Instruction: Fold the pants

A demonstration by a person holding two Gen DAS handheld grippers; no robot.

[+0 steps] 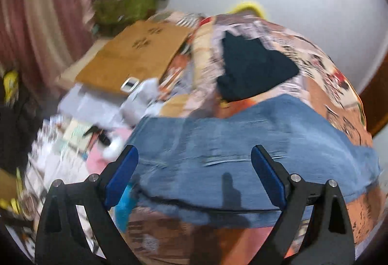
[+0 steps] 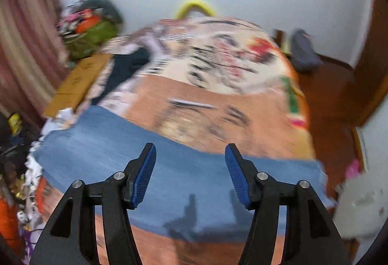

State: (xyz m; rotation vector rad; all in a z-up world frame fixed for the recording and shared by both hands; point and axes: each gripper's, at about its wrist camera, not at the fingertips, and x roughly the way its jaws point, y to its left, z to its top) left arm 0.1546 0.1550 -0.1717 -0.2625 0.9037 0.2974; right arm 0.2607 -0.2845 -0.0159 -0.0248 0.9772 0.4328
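Left wrist view is taking in clutter at the far left, a flat cardboard sheet (image 1: pixel 131 58) with a phone (image 1: pixel 129 84) lying on its near edge, then a dark folded garment (image 1: pixel 254 68) sitting on the patterned bedspread (image 1: pixel 322 75), well apart from the work. Nearer the camera, the blue denim pants (image 1: pixel 242 143) are lying across the bedspread as a wide band, already looking doubled over, with the frayed edge running along the near side. The left gripper (image 1: pixel 194 163) is hovering above that near edge with its jaws spread wide and nothing between them; its shadow is falling on the denim. Moving right, the right wrist view is showing the same pants (image 2: pixel 121 151) stretching from the left side of the bed toward the right, and the right gripper (image 2: pixel 190 163) is hanging over them, jaws parted moderately and empty. Both pictures are blurring heavily, so creases and layers are hard to read. Judging from this, the work is sitting between folds: the cloth is released and a fresh grasp is being lined up. The next move is probably calling for each gripper to come down on one end or edge, pinching every layer together, then carrying it across evenly.
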